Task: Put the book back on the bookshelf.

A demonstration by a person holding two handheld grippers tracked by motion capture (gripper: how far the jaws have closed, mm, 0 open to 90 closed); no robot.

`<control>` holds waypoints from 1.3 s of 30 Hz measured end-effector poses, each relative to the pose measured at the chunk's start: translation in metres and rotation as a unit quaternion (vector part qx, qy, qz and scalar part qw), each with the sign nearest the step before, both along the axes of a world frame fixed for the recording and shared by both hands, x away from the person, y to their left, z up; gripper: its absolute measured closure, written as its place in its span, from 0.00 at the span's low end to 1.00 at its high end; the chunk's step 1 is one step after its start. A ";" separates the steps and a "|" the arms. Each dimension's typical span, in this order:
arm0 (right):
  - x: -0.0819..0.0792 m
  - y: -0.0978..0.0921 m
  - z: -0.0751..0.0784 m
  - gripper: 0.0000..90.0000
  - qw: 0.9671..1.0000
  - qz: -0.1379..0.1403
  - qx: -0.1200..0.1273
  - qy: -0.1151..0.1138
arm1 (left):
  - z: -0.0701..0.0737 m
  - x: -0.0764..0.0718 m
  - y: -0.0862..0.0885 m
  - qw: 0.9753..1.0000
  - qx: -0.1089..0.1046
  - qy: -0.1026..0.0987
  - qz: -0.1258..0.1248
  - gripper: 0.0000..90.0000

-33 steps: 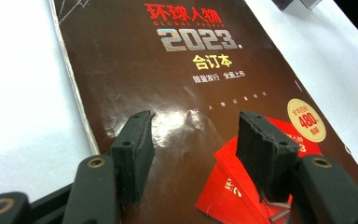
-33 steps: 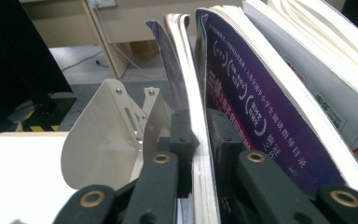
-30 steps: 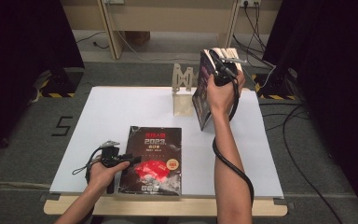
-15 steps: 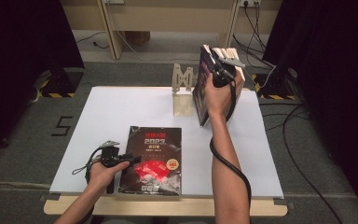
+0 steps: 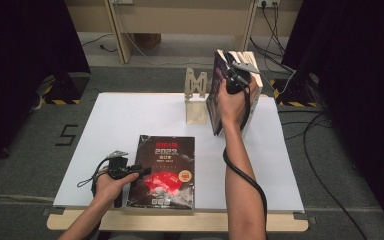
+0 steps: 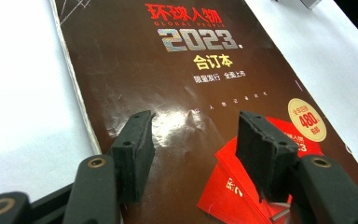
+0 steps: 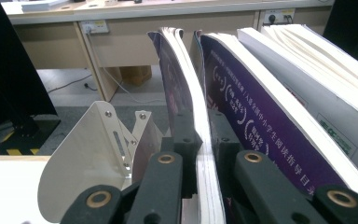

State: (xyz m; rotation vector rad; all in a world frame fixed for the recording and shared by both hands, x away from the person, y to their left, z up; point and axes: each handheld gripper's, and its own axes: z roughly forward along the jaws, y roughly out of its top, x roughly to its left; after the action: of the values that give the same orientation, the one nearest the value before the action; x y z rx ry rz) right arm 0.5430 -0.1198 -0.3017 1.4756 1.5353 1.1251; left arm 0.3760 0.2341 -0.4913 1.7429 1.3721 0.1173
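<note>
A dark magazine (image 5: 166, 170) with "2023" on its cover (image 6: 186, 70) lies flat near the table's front edge. My left gripper (image 5: 139, 172) is low over its left part, open, both jaws spread above the cover (image 6: 193, 128) with nothing between them. At the back right, my right gripper (image 5: 234, 79) is shut on the top edge of an upright purple-covered book (image 5: 214, 107). In the right gripper view its jaws (image 7: 200, 128) pinch that book (image 7: 179, 79), which stands between a cream metal bookend (image 7: 88, 158) and another purple book (image 7: 261, 112).
The bookend (image 5: 196, 97) stands on the white table (image 5: 130, 120) at the back middle. Right of the held book, more upright books (image 5: 250, 75) lean together, including a thick white one (image 7: 326, 79). Cables and a wooden frame lie on the floor beyond the table.
My right hand and the held book have shifted very slightly beside the bookend. The left gripper and the magazine have stayed where they were.
</note>
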 end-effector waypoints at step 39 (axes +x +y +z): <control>-0.044 -0.024 0.000 0.79 0.999 -0.017 -0.033 -0.011 | 0.000 0.000 -0.002 1.000 0.004 -0.005 0.001 0.50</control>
State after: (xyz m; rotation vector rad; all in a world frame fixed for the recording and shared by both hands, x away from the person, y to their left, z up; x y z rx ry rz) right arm 0.4989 -0.1434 -0.3020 1.4355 1.5126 1.0566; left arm 0.3757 0.2325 -0.4917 1.7465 1.3676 0.1325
